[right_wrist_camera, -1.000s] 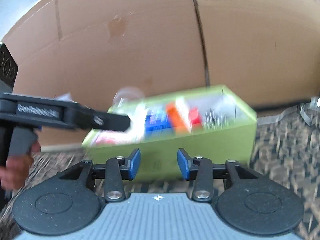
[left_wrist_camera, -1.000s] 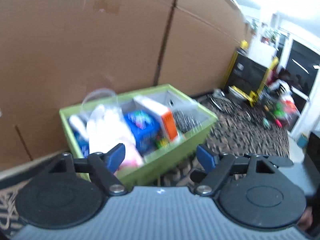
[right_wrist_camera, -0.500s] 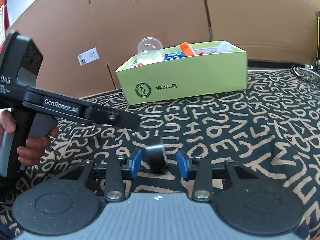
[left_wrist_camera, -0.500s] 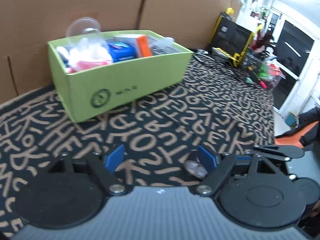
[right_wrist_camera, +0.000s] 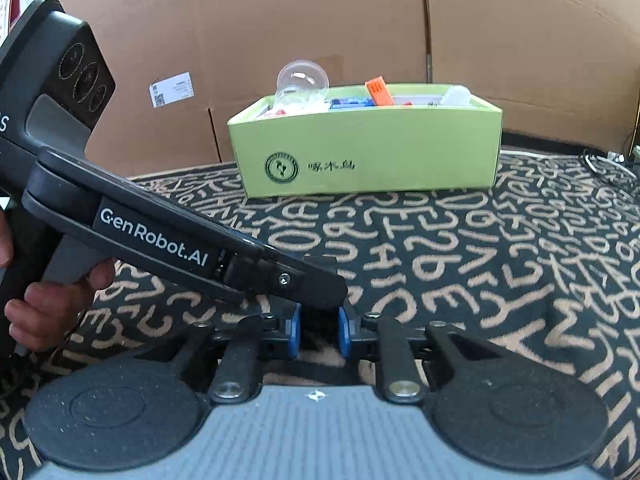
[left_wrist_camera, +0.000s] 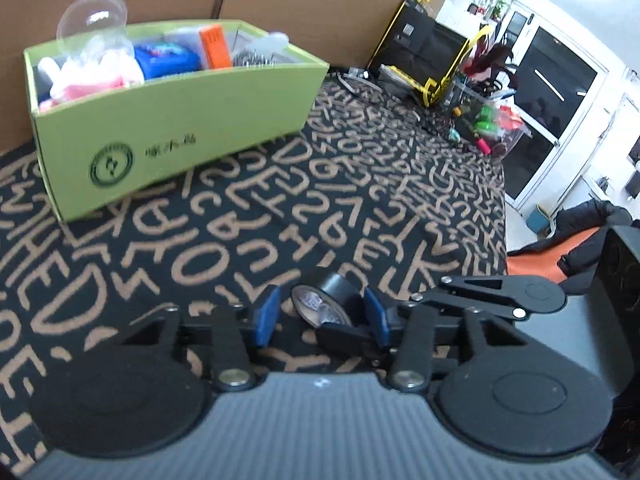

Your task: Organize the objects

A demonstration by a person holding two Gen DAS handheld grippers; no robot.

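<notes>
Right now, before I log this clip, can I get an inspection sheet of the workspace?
Surface: black cloth with tan letters.
Job's things: black tape roll on edge on the cloth; green box behind it, apart.
Clutter: clear dome, orange pack and blue pack in the box.
Grippers: right tongs shut on the tape roll; left tongs open around it, jaws just closing, pads not pressing.
Cables: loose cable at the cloth's right edge.
Surroundings: cardboard wall, black-and-yellow case, glass door.
</notes>
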